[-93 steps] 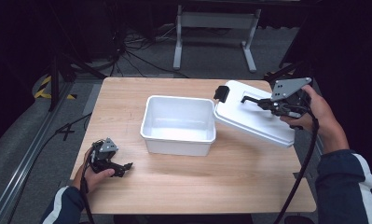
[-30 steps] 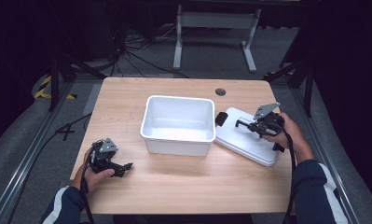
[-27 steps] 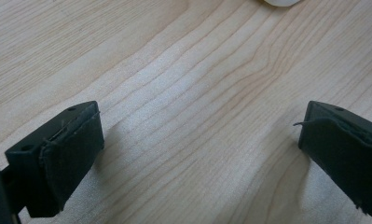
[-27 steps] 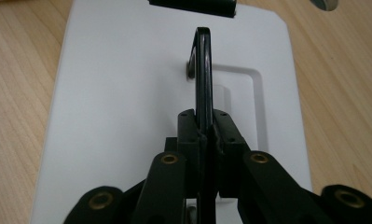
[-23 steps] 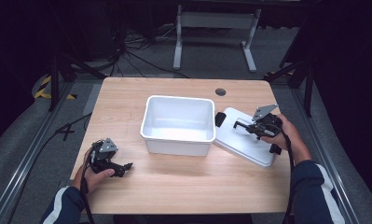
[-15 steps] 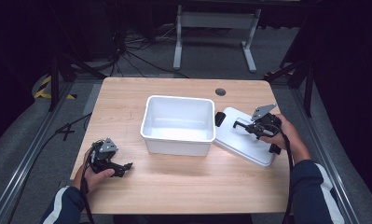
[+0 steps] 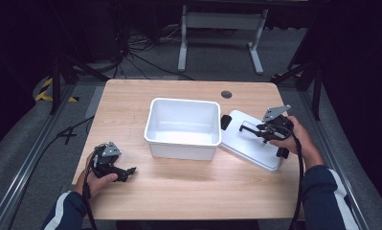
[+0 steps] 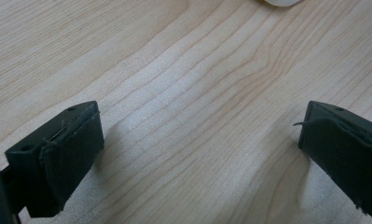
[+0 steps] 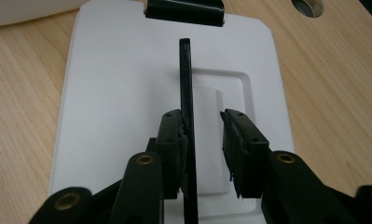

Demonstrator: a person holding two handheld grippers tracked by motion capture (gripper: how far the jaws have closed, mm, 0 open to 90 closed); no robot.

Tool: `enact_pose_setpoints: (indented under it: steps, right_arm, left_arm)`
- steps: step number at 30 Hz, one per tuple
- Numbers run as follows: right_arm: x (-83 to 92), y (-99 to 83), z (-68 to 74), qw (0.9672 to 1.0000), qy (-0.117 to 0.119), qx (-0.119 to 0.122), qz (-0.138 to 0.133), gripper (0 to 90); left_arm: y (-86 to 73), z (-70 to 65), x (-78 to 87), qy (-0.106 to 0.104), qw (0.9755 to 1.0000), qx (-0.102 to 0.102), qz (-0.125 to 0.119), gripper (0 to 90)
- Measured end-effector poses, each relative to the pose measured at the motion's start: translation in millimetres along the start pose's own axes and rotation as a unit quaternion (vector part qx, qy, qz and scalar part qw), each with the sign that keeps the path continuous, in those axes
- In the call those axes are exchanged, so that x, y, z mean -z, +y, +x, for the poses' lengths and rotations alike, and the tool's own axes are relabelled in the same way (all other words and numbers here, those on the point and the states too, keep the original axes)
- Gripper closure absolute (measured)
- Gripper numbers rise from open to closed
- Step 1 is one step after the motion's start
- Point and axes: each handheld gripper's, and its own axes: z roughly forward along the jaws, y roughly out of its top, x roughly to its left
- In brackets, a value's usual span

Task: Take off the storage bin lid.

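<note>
A white bin stands open at the table's middle. Its white lid lies flat on the wood just right of the bin. My right gripper hovers over the lid, its jaws astride the lid's thin black handle. The jaws have just been opening: in the right gripper view the left pad lies against the handle and the right pad stands off it. My left gripper rests on the table at the front left, open, with bare wood between its jaws.
A black clip sits on the lid's far end, next to the bin's corner. A round cable hole is in the table behind the lid. Stand legs and cables lie on the dark floor beyond.
The lid, first held tilted in the air at the far right, now lies flat beside the bin. The right jaws have parted from its handle. The left gripper has stayed put.
</note>
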Motion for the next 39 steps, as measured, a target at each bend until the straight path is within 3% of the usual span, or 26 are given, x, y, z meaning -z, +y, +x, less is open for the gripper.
enact_pose_setpoints:
  steps: [20, 39]
  right_arm:
    - [25.7, 8.6, 11.9, 0.9991, -0.002, -0.002, -0.043, 52.9]
    - [53.1, -7.6, 22.9, 0.9966, -0.038, -0.044, -0.059, 34.5]
  left_arm:
    - [-1.2, -0.7, 1.9, -0.001, 1.0000, 0.003, 0.004, 0.4]
    - [-1.4, -0.3, 2.2, -0.001, 1.0000, 0.000, 0.004, 0.4]
